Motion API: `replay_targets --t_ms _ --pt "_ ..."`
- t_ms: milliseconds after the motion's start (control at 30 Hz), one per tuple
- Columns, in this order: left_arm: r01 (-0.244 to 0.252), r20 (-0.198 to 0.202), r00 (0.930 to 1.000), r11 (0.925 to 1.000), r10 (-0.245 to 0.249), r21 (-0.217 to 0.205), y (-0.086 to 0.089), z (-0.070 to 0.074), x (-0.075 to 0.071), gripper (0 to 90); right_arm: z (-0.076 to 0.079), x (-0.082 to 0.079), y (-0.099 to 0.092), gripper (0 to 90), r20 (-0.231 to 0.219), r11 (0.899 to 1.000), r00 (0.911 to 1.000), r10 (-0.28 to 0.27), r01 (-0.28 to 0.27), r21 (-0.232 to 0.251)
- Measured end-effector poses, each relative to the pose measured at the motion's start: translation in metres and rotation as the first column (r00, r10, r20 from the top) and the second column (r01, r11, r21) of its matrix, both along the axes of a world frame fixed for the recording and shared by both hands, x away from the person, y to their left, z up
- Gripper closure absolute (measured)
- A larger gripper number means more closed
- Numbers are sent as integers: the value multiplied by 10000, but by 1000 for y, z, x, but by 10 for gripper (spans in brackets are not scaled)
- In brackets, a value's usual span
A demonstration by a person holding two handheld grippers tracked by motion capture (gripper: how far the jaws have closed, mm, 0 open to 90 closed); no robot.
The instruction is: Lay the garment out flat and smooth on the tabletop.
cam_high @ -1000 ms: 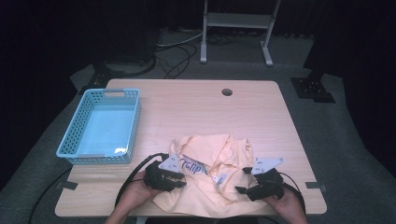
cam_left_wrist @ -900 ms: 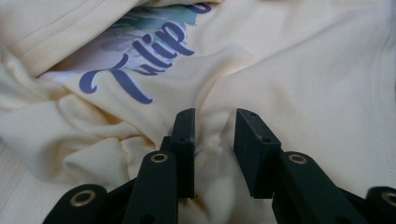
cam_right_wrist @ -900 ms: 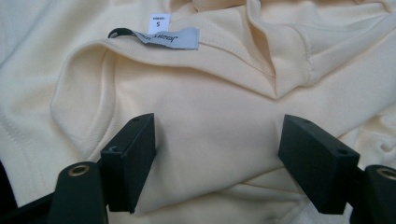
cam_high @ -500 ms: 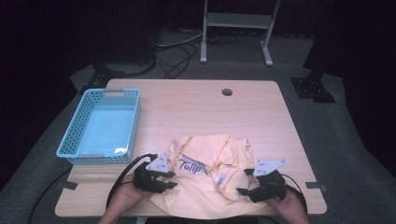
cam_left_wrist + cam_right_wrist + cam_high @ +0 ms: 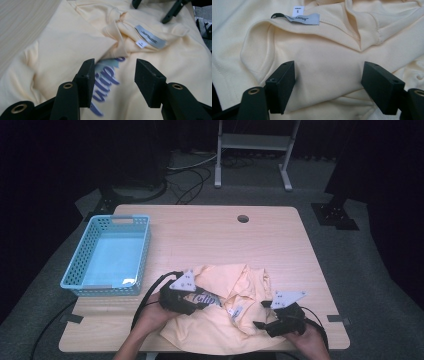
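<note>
The yellow shirt (image 5: 220, 315) lies crumpled at the lower middle of the high view, on the near edge of the tabletop (image 5: 210, 235), close enough for both of your hands to work it. Your left hand-held gripper (image 5: 113, 75) has just been opening; its jaws now stand apart above the blue lettering (image 5: 106, 80), pinching nothing, probably because you let go of the cloth there. Your right hand-held gripper (image 5: 328, 85) is spread wide over a plain fold below the neck label (image 5: 303, 18), with no cloth between its pads, seemingly poised to take that fold. The blue basket (image 5: 107, 257) waits at centre left, well apart from the shirt, likely its destination.
</note>
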State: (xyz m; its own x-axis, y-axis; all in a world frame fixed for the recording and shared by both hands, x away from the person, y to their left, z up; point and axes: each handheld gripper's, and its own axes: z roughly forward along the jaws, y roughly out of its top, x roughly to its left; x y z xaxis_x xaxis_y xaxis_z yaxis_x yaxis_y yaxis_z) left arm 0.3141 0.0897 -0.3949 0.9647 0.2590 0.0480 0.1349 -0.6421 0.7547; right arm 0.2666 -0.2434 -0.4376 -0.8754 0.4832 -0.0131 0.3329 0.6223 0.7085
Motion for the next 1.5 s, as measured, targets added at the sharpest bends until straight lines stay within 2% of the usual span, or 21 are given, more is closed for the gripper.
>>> replay_targets --t_ms 100,233,400,467,533,600,733,967,1033,1133,1267,1400,1500 --pt "13 217 9998 10000 -14 39 -13 1 11 517 0 0 0 263 15 10000 10000 4 -4 25" --pt "212 180 9996 9996 -216 178 -32 -1 23 537 0 0 -1 263 -7 10000 10000 17 -17 49" --pt "579 115 9982 9961 -588 662 -54 -5 33 567 -1 0 -1 263 2 10000 10000 34 -34 78" --pt "712 -56 9975 9946 -710 757 -60 -8 34 569 -1 0 -1 263 -12 10000 10000 42 -41 91" --pt "822 -174 9966 9914 -809 1022 -65 -12 36 568 -1 0 -1 262 0 10000 10000 42 -42 87" --pt "808 -331 9964 9910 -777 1064 -67 -14 37 543 -1 0 -1 263 23 9999 10000 51 -51 93" --pt "783 -411 9964 9890 -737 1255 -68 -16 40 574 -1 0 -1 263 23 9999 10000 72 -73 105" --pt "973 -752 9934 9835 -866 1526 -71 -19 40 790 -1 0 -1 263 30 9999 10000 69 -69 101" --pt "1023 -665 9935 9818 -926 1599 -70 -17 38 863 -1 0 -1 263 42 9999 10000 57 -57 99" --pt "1066 -601 9933 9818 -982 1574 -66 -14 35 879 -1 0 -1 263 60 9999 10000 56 -56 91" --pt "908 -574 9949 9862 -836 1382 -59 -10 30 881 -1 -1 0 263 40 10000 10000 19 -19 51" --pt "733 -374 9969 9900 -693 1205 -45 -4 23 881 0 -1 0 263 45 10000 10000 -14 14 17" --pt "422 -298 9988 9959 -399 802 -29 1 12 881 0 -2 1 263 54 10000 10000 -32 32 7"
